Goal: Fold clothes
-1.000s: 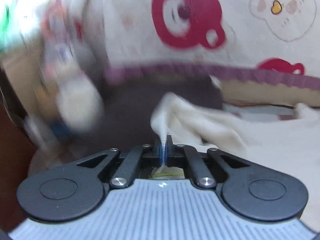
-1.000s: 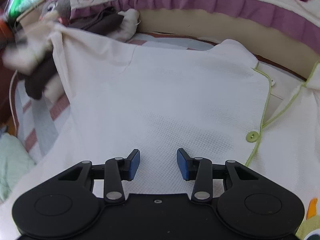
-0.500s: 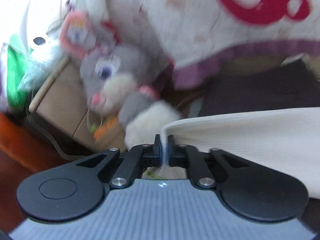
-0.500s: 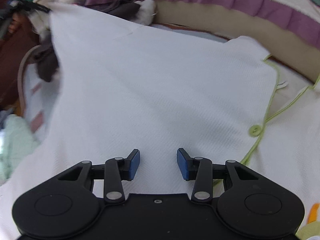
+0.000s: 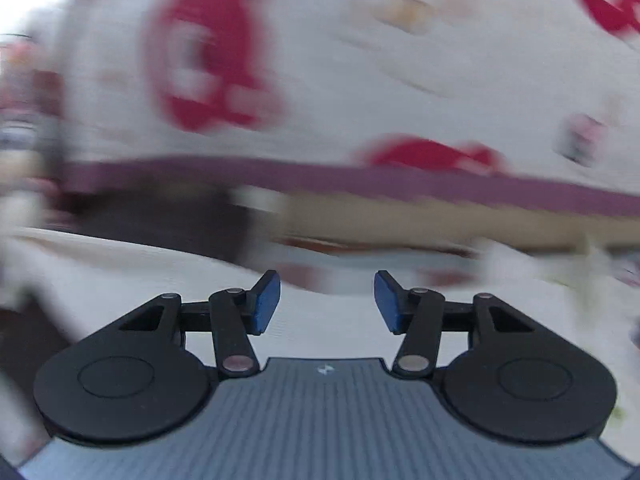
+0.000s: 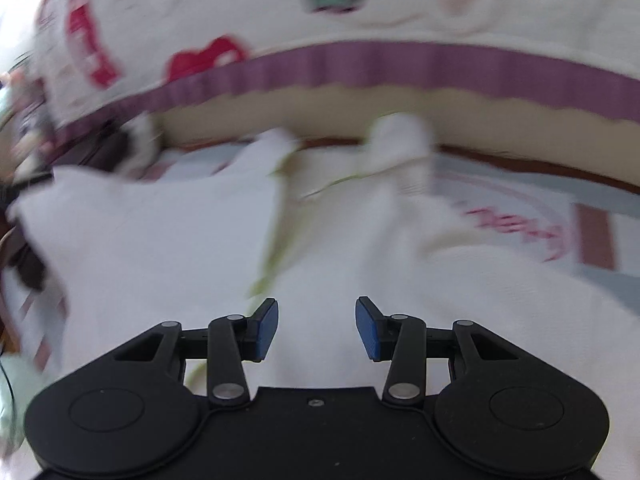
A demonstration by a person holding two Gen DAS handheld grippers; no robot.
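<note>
Lying flat, soft white waffle-knit shirt [image 6: 160, 240], green-piped, beneath both parted jaws.

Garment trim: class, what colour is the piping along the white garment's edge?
Light green piping on the white garment, clearest in the right wrist view.

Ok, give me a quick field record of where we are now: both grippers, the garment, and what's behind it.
left gripper: open, nothing between the pads, over the cloth
right gripper: open, empty, above the garment
white garment: spread on the bed, green piping running along its front edge
quilt: behind, cartoon print with a purple frill
image quality: both views motion-blurred, fine detail unreadable
</note>
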